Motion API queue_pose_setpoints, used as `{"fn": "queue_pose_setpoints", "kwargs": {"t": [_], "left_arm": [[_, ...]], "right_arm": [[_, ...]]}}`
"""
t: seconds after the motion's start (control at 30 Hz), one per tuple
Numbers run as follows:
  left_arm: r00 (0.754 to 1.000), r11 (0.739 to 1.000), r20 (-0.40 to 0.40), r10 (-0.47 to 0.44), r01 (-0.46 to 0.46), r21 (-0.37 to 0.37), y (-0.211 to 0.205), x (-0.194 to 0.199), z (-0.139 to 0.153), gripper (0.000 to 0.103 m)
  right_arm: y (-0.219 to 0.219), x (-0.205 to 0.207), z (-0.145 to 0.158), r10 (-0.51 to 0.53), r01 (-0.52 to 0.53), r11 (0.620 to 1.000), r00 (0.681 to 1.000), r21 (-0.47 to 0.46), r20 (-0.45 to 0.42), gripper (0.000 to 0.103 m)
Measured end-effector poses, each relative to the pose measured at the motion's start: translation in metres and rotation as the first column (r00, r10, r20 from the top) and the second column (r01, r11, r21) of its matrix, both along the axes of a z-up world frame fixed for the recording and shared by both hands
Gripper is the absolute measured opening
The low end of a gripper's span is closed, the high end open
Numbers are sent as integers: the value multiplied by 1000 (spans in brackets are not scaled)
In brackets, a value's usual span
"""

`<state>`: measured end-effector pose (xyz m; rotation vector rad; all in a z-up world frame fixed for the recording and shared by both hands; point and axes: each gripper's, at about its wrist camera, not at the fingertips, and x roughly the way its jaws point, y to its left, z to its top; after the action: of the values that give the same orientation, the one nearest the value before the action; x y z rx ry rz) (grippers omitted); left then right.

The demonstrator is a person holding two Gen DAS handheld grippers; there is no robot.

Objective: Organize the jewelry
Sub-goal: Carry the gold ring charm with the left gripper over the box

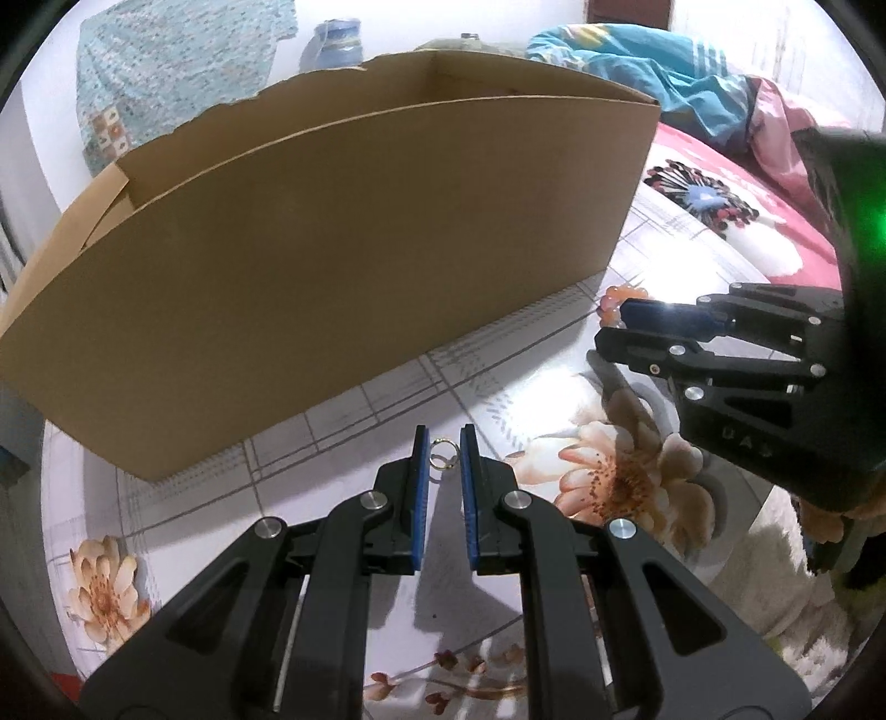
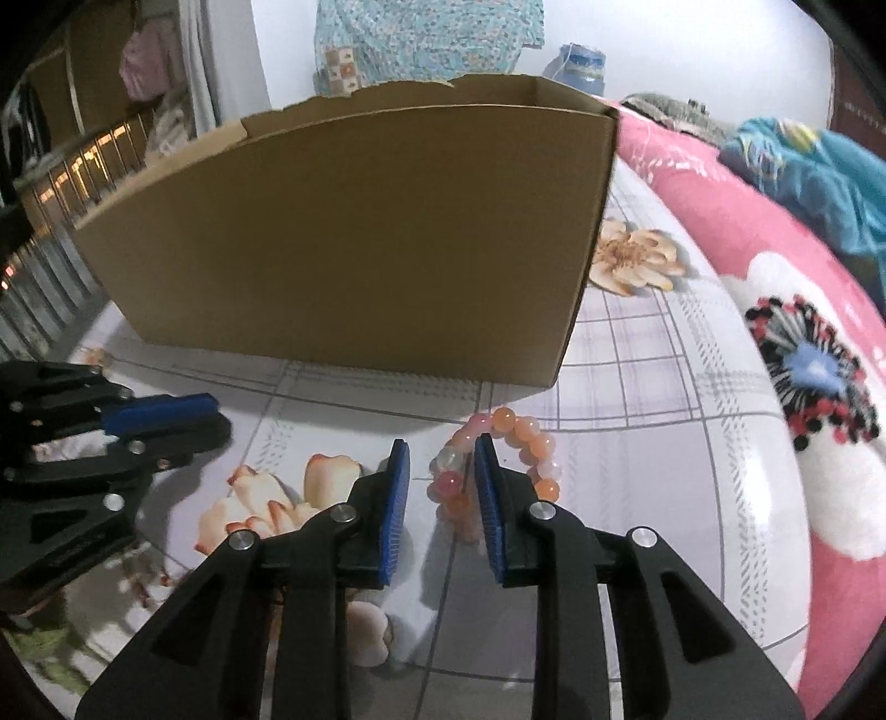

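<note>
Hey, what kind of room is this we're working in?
Most likely a bedroom: the work surface is a floral bedsheet, a pink quilt is bunched beside it, and clothes hang at the back left.

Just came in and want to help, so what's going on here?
Someone is sorting jewelry on a bed with two handheld grippers. The left gripper sits open around a small metal ring on the floral sheet. The right gripper is open at a pink-orange bead bracelet. A cardboard box stands just behind.

A white wall (image 2: 692,44) rises behind a floral bedsheet (image 2: 664,387).
</note>
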<state>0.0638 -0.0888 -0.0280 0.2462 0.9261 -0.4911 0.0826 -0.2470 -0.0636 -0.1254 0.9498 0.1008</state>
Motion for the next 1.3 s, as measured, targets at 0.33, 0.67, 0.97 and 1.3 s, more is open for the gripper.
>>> {"fn": "queue_pose_setpoints", "kwargs": {"t": [0.33,0.67,0.97,1.3], "left_arm": [[999,997,-6,36,-36,-72,19,-2,11,10],[998,991,57,28,-20,-134,32,-21,48,10],[986,982,163,-21,51,-183,38,-32,109,10],[983,965,150,-105,138,-225,33,26,164,10]], "right_arm": [[-21,-2,6,-95,102,978,995,185,-42,10],[-65,-25,46,-151,129,875,989,467,9,10],[-64,-39,95,-106,20,831,987,556,123,10],[-47,0,161,19,-167,811,966,561,259,10]]}}
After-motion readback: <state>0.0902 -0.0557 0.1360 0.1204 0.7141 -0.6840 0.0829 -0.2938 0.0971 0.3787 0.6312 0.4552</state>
